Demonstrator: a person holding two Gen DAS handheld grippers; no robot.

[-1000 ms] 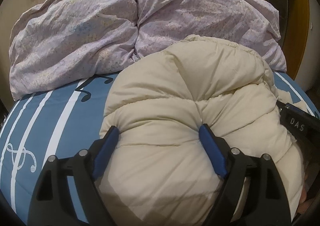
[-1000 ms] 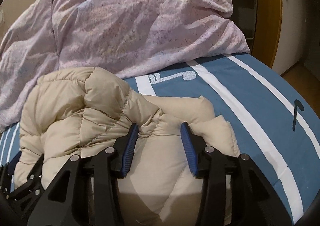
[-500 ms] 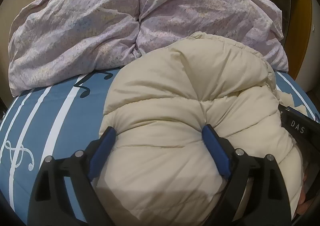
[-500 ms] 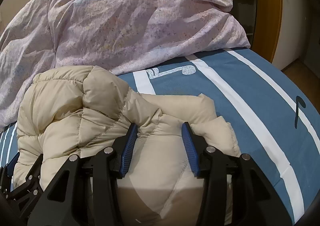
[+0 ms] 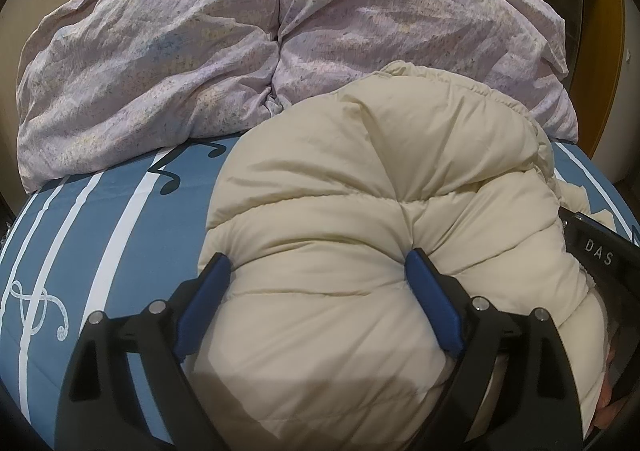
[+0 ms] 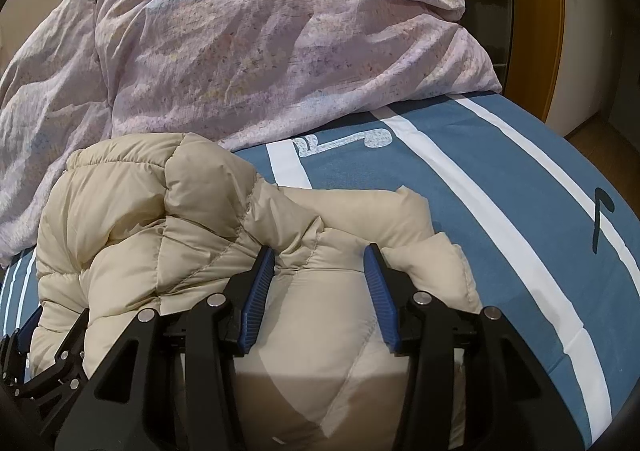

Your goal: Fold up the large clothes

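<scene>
Closest in, both grippers are buried in the cream puffer jacket (image 5: 360,235). The left gripper (image 5: 316,275) has its jaws spread wide around a fat bulge of quilted padding, blue pads pressing into it from both sides. The right gripper (image 6: 320,271) has its jaws narrower, clamped on a thick fold of the same jacket. So both are gripping the jacket, not empty.

The jacket sits on the bed (image 6: 500,179), the blue sheet with white stripes and music notes, bunched into a rounded mound rather than lying flat. One flatter layer pokes out underneath on the right side.

My guess is the fold is well underway, since it's already doubled over into a compact bundle. What's left looks like flattening it, squaring the edges and letting go.

Further back, the crumpled lilac duvet (image 5: 192,51) is piled up, touching the jacket's far edge.
</scene>
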